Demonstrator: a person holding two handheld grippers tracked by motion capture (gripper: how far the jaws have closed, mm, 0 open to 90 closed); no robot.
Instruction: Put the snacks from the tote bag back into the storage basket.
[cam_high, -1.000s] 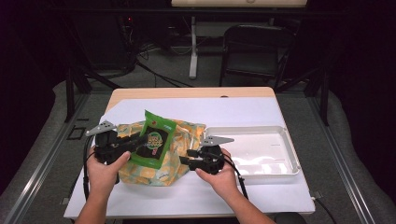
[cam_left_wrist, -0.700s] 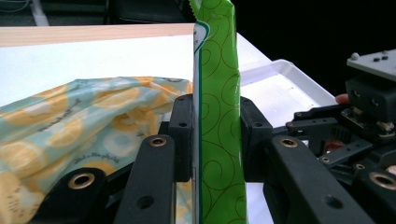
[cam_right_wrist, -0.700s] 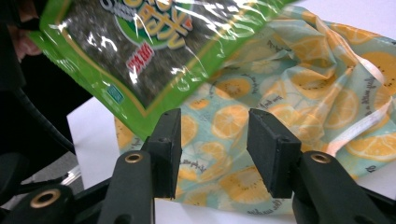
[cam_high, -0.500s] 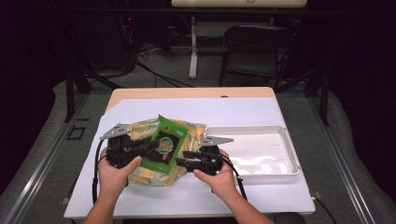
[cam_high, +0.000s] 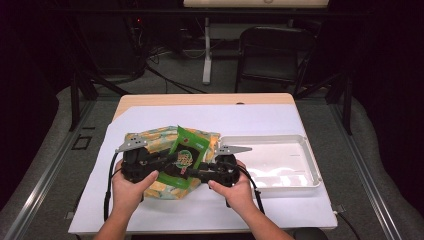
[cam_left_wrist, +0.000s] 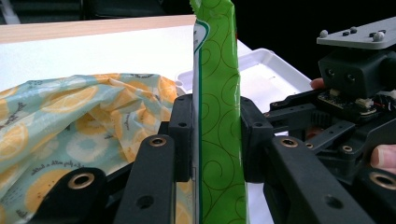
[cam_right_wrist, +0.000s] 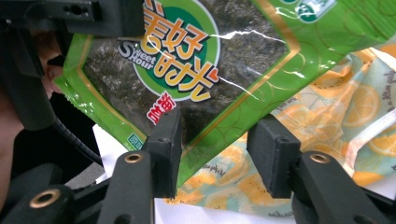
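My left tongs (cam_left_wrist: 215, 135) are clamped on the green snack packet (cam_left_wrist: 217, 116), 1 jaw pressed to each face, the packet standing edge-on between them. From the high view the packet (cam_high: 186, 156) sits tilted above the lemon-print cloth bag (cam_high: 150, 141), held up between my 2 hands near the front middle of the table (cam_high: 280, 117).

My right tongs (cam_right_wrist: 212, 140) stand narrowly parted around the packet's lower edge (cam_right_wrist: 205, 70); the near jaw overlaps the printed face, the other sits just off the corner. I cannot tell whether either jaw touches the foil. The lemon-print cloth bag (cam_right_wrist: 345, 112) lies behind and below the packet.

White tray (cam_high: 300, 165) just beside my right hand (cam_high: 235, 187), on the white sheet (cam_high: 300, 210) covering the table. Left hand (cam_high: 127, 187) grips its tool at the bag's near-left side.
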